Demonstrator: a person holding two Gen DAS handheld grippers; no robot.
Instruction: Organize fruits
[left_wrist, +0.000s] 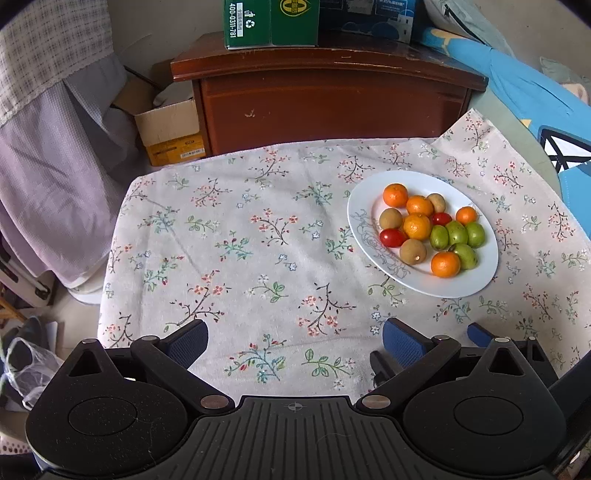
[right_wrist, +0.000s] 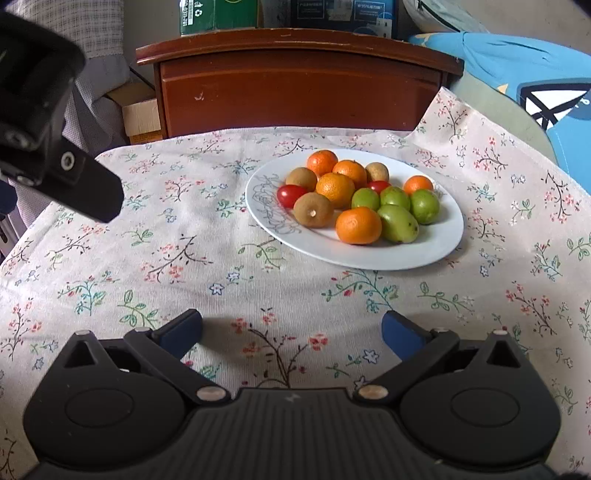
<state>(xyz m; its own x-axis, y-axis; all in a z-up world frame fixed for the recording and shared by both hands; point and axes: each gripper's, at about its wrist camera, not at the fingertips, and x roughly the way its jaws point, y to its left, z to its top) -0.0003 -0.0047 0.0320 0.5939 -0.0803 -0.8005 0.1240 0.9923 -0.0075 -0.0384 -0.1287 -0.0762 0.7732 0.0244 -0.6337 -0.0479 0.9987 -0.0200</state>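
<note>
A white plate (right_wrist: 436, 247) sits on the floral tablecloth (right_wrist: 184, 258) covering the tabletop, heaped with small oranges (right_wrist: 358, 225), green fruits (right_wrist: 399, 223), brown kiwis (right_wrist: 313, 209) and red cherry tomatoes (right_wrist: 290, 195). The left gripper (left_wrist: 295, 338) and right gripper (right_wrist: 291, 328) both hover above the cloth short of the plate, jaws spread wide and holding nothing. Behind stands a wooden cabinet (right_wrist: 295, 92).
</note>
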